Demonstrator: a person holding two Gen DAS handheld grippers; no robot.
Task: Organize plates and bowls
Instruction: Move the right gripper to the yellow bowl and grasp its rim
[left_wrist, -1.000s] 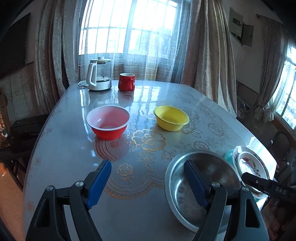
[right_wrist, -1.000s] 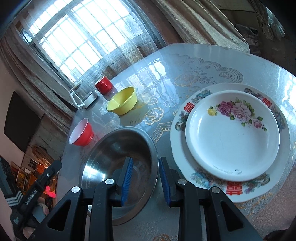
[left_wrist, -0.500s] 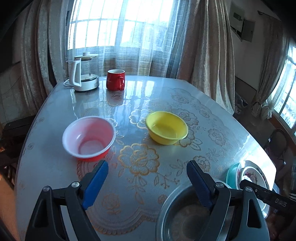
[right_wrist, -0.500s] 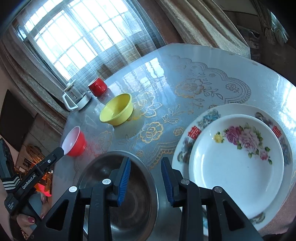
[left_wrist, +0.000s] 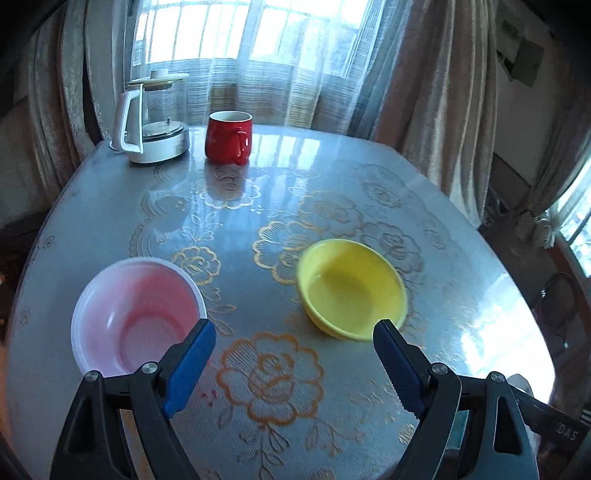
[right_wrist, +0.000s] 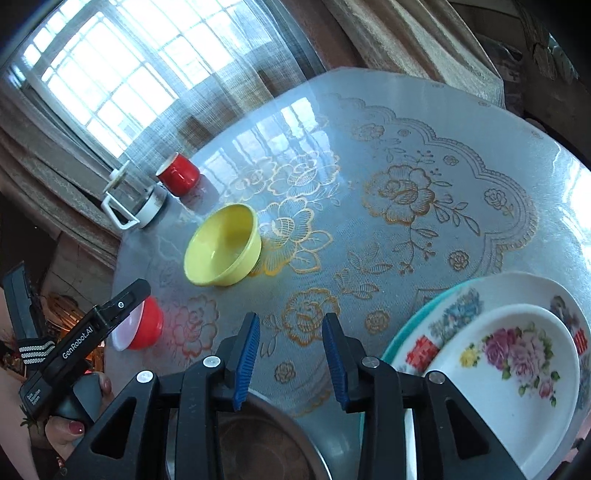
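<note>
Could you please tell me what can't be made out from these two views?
- Steel bowl: right wrist view, mostly behind the right gripper and cut by the bottom edge.
- Plates: cut by the right edge; the stack's count is unclear.
- Red bowl: partly behind the left gripper.
- Kettle: contents unreadable against window glare.

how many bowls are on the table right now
3. A yellow bowl near the table's middle, a red bowl to its left by the left gripper, and a steel bowl at the near edge under the right gripper, mostly hidden.
</note>
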